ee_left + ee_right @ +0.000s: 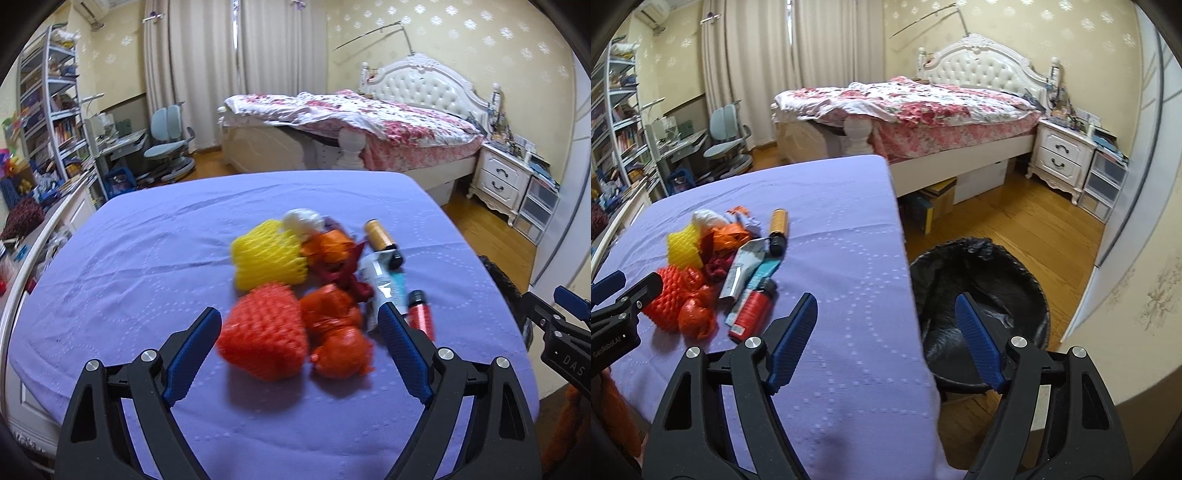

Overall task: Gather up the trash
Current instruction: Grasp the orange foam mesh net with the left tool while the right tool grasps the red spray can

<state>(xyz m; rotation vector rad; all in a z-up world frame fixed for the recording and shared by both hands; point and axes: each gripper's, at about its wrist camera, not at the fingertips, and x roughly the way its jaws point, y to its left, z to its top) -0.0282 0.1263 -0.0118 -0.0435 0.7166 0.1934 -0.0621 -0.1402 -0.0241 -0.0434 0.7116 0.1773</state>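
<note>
Trash lies in one cluster on the lilac quilted table cover (pixel 129 258); all positions below are given relative to the red foam fruit net (pixel 263 334), the item nearest the left gripper (pixel 299 321). Beyond the net sits a yellow foam fruit net (pixel 267 254); beside it, toward the bin side, lie crumpled orange plastic wrappers (pixel 334 332), then a flattened grey-and-teal tube (pixel 748 271), a small red bottle with a black cap (pixel 753 310) and a gold cylindrical container with a black end (pixel 778 230). The black-lined round waste bin (pixel 979 291) stands on the floor past the table edge, well apart from the net. The left gripper's jaws are spread wide, with the net and wrappers ahead between the blue pads (pixel 194 350), untouched. The right gripper (pixel 886 325) is likewise spread and empty, straddling the table edge above cover and bin. Judged from appearance, the foam net is very light, soft and springy; grip it across its mid-body so the mesh compresses evenly. Wrappers are probably thin and slippery; pinch a bunched fold. Bottle and container are likely rigid and prone to rolling; grip across the barrel.
</note>
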